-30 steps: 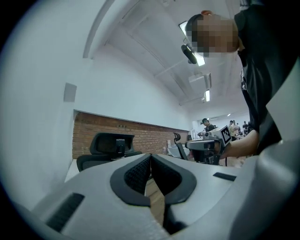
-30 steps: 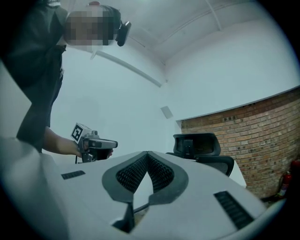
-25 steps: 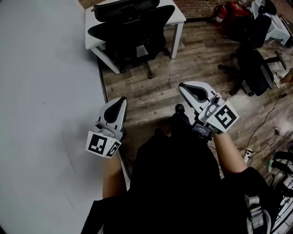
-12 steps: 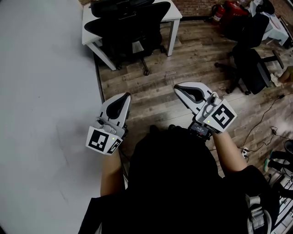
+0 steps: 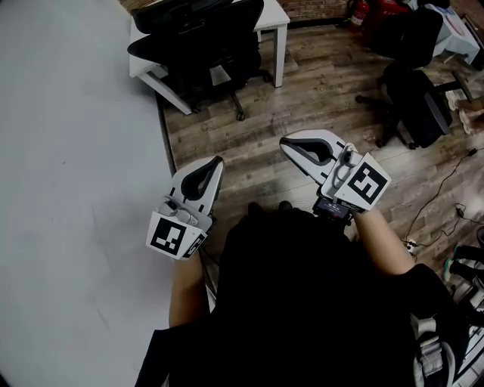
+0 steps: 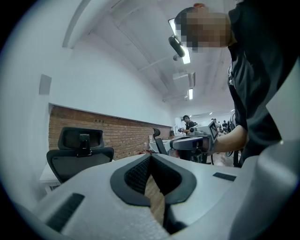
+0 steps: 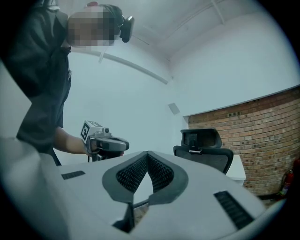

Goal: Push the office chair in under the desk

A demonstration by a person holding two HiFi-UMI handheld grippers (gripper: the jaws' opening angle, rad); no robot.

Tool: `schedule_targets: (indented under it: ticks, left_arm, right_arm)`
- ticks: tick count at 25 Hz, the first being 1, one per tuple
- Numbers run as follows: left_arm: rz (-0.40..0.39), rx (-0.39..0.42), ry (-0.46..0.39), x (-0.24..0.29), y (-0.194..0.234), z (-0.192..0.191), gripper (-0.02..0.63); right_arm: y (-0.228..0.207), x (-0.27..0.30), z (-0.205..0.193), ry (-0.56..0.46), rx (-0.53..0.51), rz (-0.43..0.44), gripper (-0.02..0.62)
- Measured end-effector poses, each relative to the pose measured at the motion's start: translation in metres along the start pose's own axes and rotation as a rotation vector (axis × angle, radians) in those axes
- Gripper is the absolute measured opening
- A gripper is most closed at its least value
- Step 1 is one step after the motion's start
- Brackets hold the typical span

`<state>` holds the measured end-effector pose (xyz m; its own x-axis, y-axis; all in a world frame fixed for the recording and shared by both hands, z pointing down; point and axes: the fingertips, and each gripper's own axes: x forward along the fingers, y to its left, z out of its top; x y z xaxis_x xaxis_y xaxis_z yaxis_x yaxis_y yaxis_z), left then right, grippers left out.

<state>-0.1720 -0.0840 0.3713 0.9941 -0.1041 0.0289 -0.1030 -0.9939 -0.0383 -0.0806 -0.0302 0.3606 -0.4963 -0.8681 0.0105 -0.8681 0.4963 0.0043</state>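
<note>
Left tongs [image 5: 218,160] and right tongs [image 5: 284,144], both pressed together empty, have edged over plank floor [image 5: 302,91] toward the office chair [image 5: 193,45].

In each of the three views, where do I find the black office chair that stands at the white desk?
Head view: office chair at top, left of centre.
Left gripper view: at middle left.
Right gripper view: right of centre.
Shared landmark: the white desk.
</note>
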Motion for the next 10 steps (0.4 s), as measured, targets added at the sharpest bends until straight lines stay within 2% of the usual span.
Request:
schedule_targets:
  ticks: [10]
  left_arm:
    - [0.014,0.004,0.014,0.017,-0.026,0.004,0.015]
  right_arm:
    - [0.005,-0.026,-0.002,-0.006,0.007,0.017,0.008]
